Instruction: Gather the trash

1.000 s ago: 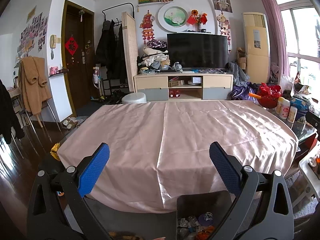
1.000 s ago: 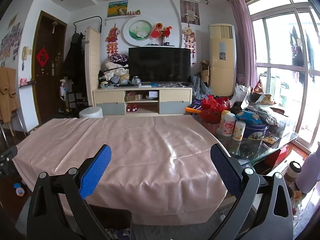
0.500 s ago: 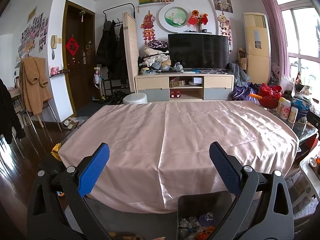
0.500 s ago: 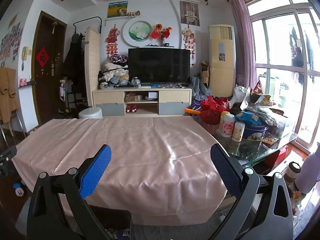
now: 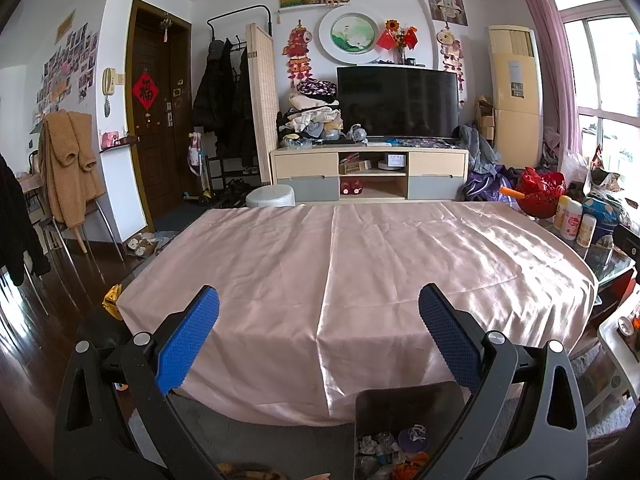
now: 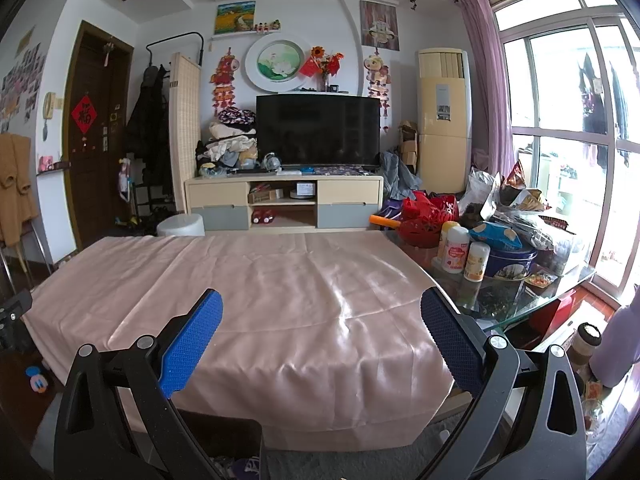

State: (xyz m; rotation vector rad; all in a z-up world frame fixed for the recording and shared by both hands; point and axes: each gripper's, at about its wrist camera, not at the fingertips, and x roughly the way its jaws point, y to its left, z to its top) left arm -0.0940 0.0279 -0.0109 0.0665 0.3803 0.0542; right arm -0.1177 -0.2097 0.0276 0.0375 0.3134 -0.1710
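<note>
A dark trash bin (image 5: 404,408) stands on the floor at the table's near edge, with crumpled scraps (image 5: 394,450) inside. Its rim also shows in the right wrist view (image 6: 224,428). My left gripper (image 5: 318,340) is open and empty, held above the near edge of the pink tablecloth (image 5: 360,264), left of the bin. My right gripper (image 6: 320,340) is open and empty, above the same cloth (image 6: 260,292), with the bin below its left finger. The cloth's top shows no loose trash.
A glass side table (image 6: 520,300) on the right carries bottles (image 6: 456,250), a blue tin and snack bags. A red basket (image 5: 540,196) sits at the table's far right. A white stool (image 5: 270,200) and TV cabinet (image 5: 370,176) stand beyond. A yellow wrapper (image 5: 111,300) lies at the left corner.
Both grippers stay open and almost still. The views have shifted only slightly.
</note>
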